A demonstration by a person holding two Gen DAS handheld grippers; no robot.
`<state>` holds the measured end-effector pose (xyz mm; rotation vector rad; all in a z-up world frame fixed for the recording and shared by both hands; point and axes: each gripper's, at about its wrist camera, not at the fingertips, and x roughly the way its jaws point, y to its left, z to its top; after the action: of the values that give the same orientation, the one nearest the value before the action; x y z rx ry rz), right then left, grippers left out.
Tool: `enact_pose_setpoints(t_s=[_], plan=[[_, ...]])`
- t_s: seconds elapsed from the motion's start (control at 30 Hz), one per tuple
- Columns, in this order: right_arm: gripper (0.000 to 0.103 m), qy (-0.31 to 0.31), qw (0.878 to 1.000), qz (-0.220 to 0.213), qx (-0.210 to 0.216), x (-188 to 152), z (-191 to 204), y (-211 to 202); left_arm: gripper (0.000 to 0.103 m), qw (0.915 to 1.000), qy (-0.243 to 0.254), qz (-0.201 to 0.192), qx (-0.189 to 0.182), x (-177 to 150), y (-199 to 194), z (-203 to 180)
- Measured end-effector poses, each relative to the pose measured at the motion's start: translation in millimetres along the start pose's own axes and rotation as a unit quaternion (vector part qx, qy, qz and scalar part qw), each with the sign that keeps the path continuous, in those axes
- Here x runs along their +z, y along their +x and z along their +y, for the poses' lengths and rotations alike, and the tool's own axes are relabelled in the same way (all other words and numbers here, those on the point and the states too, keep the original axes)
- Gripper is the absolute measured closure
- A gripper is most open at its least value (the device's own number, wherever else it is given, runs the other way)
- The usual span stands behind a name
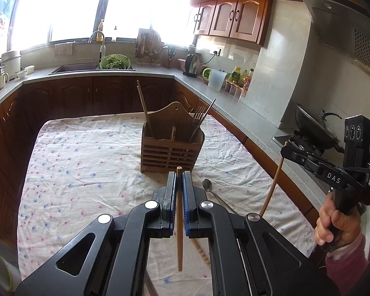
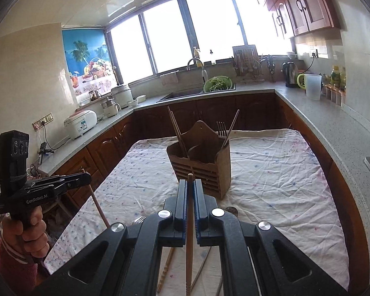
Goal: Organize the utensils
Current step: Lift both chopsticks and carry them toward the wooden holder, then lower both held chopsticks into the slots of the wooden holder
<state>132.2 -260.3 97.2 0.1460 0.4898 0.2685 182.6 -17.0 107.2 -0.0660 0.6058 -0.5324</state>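
Green colander w/ greens sits at sink; kettle & clear jug on counter. Wok on stove. Rice cooker by wall.

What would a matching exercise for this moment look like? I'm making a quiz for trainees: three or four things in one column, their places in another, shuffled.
Things:
1. fork
2. spoon
3. left gripper
4. colander

Places or states:
A. at the sink
B. shut on a chopstick
C. standing in the wooden holder
D. lying on the cloth

Pairs: 1-C, 2-D, 3-B, 4-A
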Motion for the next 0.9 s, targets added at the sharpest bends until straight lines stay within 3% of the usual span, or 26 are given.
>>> enact_pose_setpoints(t_s=[0.53, 0.9], plan=[[0.098, 0.015, 0.998, -0.056, -0.014, 37, -10, 12, 0.099, 0.9976, -0.013, -0.067, 0.013, 51, -12, 14], [0.098, 0.022, 0.994, -0.107, -0.019, 79, -20, 33, 0.099, 0.9943, -0.011, -0.104, 0.023, 99, 6, 26]])
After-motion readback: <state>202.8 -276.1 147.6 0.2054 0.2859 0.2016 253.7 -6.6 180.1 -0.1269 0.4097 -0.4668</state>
